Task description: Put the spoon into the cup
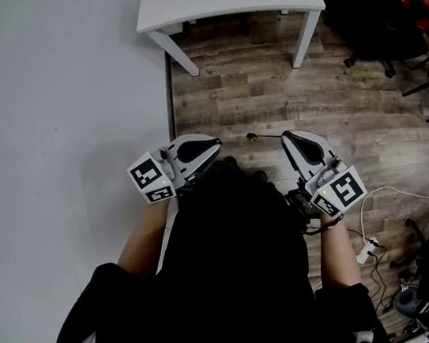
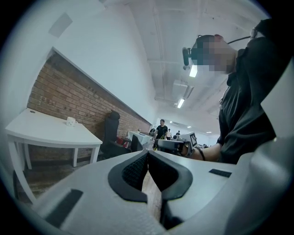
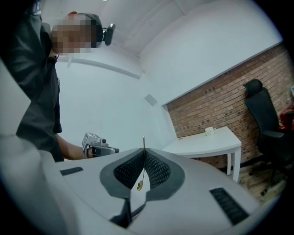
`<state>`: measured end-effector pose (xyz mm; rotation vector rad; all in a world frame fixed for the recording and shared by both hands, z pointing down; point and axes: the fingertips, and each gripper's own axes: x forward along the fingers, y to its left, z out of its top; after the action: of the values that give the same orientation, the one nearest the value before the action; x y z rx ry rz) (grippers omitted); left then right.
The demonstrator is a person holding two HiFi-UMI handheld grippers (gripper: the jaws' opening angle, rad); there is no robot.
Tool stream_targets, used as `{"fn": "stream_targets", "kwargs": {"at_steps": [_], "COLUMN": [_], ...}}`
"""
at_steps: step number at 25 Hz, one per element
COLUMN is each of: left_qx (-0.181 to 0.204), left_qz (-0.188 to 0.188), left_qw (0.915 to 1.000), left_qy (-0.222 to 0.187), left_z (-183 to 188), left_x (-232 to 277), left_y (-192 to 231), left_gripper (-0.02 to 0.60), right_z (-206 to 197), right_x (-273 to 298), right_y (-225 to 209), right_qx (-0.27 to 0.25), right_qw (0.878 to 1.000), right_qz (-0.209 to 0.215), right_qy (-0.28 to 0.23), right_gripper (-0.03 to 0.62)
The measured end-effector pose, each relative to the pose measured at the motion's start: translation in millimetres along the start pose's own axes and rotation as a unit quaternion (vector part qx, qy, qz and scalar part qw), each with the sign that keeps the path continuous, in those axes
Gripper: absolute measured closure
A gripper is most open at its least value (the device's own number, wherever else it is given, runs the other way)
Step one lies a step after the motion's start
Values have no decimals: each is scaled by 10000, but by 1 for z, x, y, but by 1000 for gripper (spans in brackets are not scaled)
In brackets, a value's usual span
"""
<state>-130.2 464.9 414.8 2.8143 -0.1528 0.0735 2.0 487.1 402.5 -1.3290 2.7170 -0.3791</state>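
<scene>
Although the right gripper (image 3: 144,153) is shut on the thin spoon (image 3: 139,185), the cup (image 3: 210,131) stands well apart, ahead-right on the table (image 3: 197,146); the left gripper (image 2: 148,155), closed, holds nothing.

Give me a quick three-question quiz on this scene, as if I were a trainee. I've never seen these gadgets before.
1. True or false: the left gripper has something pinched between its jaws.
2. Which gripper grips the gold spoon? A) the left B) the right C) neither
3. Fill in: the white cup stands on a white ____.

Key
1. False: its jaws are together with nothing between them.
2. B: the right gripper is shut on the spoon's thin handle.
3. table, far from both grippers, against the brick wall.
</scene>
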Motion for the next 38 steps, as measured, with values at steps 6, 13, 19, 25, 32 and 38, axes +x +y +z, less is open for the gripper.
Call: {"fn": "stream_targets", "kwargs": {"at_steps": [6,13,19,25,32,38], "left_qx": [-141,-229,-352,-574,-833,-1009], "left_qz": [-45,-156,-119,-126,-139,-217], "left_qw": [9998,9996,9993,9980,9962,9936], "left_qy": [93,22,-104,-222,-231,-457], "left_z": [-6,0,8,16,37,58], "left_x": [12,29,34,44,50,52], "left_y": [8,29,69,124,202,263], "left_gripper": [565,563,563,564,565,563], "right_z": [-5,-3,3,12,32,55], "right_x": [-5,7,29,64,132,185], "right_y": [-15,-32,-53,-87,-130,-167], "right_qx": [138,184,175,218,253,106], "right_qw": [9999,9997,9995,9990,9978,9965], "right_qz": [-62,-116,-166,-267,-211,-375], "right_qy": [4,94,208,295,580,746], "right_gripper": [585,585,585,585,585,585]}}
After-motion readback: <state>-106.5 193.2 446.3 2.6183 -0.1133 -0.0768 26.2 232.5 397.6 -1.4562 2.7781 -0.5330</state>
